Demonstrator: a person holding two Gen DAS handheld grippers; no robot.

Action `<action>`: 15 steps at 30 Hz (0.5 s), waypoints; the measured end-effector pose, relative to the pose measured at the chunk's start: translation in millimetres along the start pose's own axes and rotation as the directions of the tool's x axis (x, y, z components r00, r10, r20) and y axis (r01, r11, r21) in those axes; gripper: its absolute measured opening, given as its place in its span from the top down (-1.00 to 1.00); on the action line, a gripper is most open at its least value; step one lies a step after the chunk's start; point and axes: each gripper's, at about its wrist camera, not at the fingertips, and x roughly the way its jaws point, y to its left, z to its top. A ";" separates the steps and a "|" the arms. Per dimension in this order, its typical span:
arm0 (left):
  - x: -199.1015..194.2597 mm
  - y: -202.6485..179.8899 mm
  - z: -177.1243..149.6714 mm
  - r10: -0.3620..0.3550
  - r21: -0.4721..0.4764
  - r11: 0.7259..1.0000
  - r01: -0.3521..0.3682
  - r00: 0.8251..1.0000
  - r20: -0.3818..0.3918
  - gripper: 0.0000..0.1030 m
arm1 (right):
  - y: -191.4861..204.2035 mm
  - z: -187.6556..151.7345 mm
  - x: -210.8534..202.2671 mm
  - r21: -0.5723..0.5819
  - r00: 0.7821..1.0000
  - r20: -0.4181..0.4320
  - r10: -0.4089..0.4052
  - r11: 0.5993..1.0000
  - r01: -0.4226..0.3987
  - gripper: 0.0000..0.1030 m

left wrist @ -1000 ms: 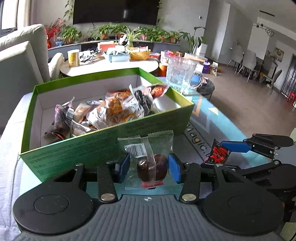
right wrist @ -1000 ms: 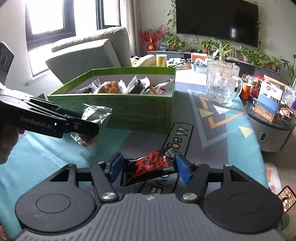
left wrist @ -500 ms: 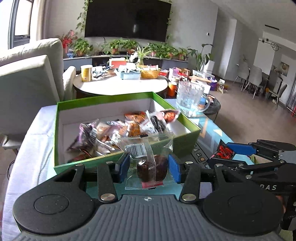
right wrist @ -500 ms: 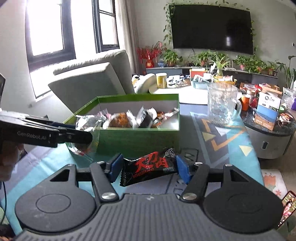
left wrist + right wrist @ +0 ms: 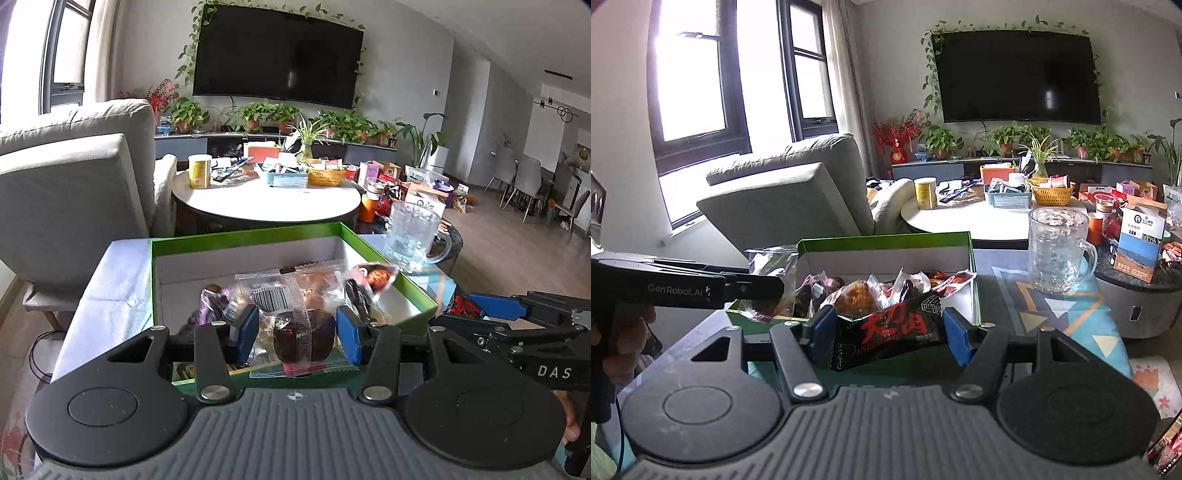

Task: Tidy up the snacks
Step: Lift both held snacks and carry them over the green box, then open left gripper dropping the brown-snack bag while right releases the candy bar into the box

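Observation:
My left gripper (image 5: 298, 334) is shut on a clear packet with a dark brown snack (image 5: 301, 334) and holds it above the near edge of the green box (image 5: 243, 238). In the right wrist view my right gripper (image 5: 888, 336) is shut on a black packet with red characters (image 5: 888, 334), also raised in front of the green box (image 5: 886, 238). Several wrapped snacks (image 5: 868, 291) lie inside the box. The right gripper's tip (image 5: 491, 308) shows at the right in the left wrist view; the left gripper (image 5: 753, 286) shows at the left in the right wrist view, with a hand on it.
A glass mug (image 5: 1058, 251) stands on the patterned table mat (image 5: 1082, 314) to the right of the box. Behind are a round white table (image 5: 266, 201) with baskets and a tin, a grey armchair (image 5: 74, 184), and a low side table with cartons (image 5: 1141, 240).
Both grippers have risen with their packets, so the box now sits lower in view and its inside shows. Both grips are unchanged.

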 end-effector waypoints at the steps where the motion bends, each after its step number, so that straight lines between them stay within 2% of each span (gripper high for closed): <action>1: 0.6 0.8 1.2 0.003 0.000 1.000 -0.003 1.000 0.003 0.16 | 0.0 1.2 2.3 0.006 1.000 -0.003 -0.005 1.000 0.005 0.16; 7: 10.5 9.6 11.7 0.018 -0.001 1.000 -0.018 1.000 0.015 0.16 | 0.2 16.2 17.7 0.029 0.999 0.001 -0.032 0.999 0.032 0.16; 15: 30.5 20.1 19.2 0.030 0.002 1.000 -0.030 1.000 0.005 0.14 | 0.9 32.2 40.9 0.053 1.000 -0.001 -0.024 0.998 0.024 0.16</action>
